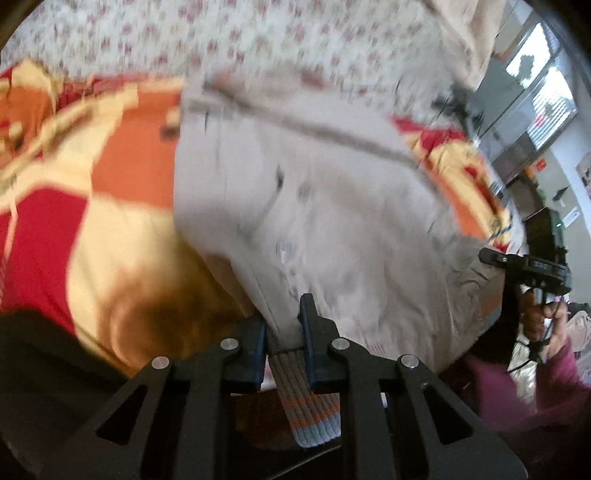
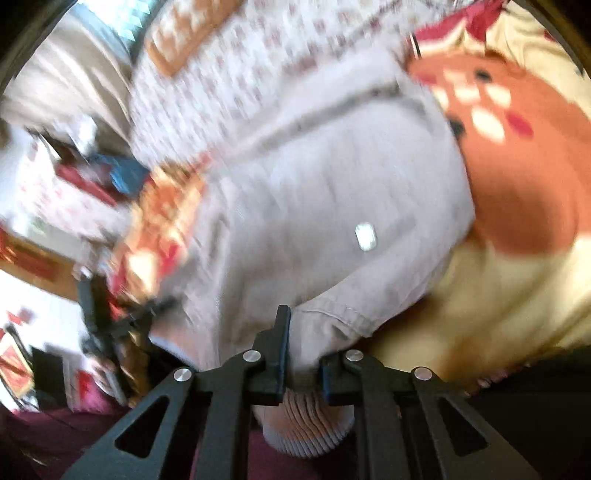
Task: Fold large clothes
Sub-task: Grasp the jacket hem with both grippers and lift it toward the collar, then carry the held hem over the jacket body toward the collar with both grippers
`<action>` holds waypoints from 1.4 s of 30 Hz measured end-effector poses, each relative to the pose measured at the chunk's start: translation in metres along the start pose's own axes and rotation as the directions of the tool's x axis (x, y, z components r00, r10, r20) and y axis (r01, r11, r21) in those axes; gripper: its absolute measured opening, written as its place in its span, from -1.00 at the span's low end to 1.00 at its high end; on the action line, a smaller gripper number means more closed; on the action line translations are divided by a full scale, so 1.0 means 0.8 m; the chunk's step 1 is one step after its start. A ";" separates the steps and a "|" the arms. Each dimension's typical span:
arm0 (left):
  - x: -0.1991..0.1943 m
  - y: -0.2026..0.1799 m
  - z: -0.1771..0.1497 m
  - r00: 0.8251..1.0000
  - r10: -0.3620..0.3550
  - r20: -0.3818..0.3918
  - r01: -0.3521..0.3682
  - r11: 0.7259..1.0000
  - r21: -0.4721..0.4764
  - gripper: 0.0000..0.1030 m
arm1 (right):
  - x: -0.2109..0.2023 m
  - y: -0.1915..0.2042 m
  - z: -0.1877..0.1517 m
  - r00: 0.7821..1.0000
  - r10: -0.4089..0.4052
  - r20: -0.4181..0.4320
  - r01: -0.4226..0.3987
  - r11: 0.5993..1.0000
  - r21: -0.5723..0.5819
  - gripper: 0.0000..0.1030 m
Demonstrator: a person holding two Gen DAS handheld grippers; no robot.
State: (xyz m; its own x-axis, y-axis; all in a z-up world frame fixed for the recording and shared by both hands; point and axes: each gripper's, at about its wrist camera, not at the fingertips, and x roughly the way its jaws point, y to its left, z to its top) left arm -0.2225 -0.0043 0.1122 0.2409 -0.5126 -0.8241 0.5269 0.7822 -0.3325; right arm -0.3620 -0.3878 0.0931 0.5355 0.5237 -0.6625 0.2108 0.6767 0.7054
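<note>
A large beige jacket [image 1: 332, 206] with ribbed striped hem lies spread over a red, orange and cream bedspread [image 1: 122, 177]. My left gripper [image 1: 283, 325] is shut on the jacket's ribbed hem [image 1: 295, 387], which hangs between the fingers. The right gripper shows at the right edge of the left wrist view [image 1: 524, 266], held in a hand. In the right wrist view the jacket [image 2: 325, 206] fills the middle, and my right gripper [image 2: 303, 343] is shut on its ribbed hem [image 2: 310, 417]. Both views are motion-blurred.
A floral sheet [image 1: 258, 40] covers the bed beyond the jacket. A cream blanket [image 1: 465, 33] is bunched at the far right. The bedspread [image 2: 524, 177] runs right of the jacket in the right wrist view. Room clutter and a window [image 1: 546, 85] lie past the bed edge.
</note>
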 end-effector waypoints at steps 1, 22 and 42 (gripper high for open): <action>-0.010 0.002 0.008 1.000 -0.002 0.027 0.002 1.000 0.000 -0.74 | -0.006 0.005 0.009 0.999 0.026 0.034 -0.026 1.000 0.003 -0.77; 0.077 0.064 0.287 0.949 0.179 0.259 -0.140 0.977 -0.159 -0.75 | 0.030 -0.014 0.259 0.950 -0.009 0.313 -0.034 0.991 0.130 -0.81; 0.124 0.120 0.323 0.944 0.291 0.153 -0.238 0.926 -0.294 0.56 | 0.054 -0.014 0.316 0.922 -0.275 0.272 0.278 0.960 0.028 0.20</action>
State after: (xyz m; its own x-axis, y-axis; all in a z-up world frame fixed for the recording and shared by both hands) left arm 0.0628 -0.0715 0.1172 0.5058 -0.3104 -0.8049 0.1904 0.9502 -0.2468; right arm -0.1348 -0.5035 0.1198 0.6582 0.1569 -0.7363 0.3737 0.7810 0.5004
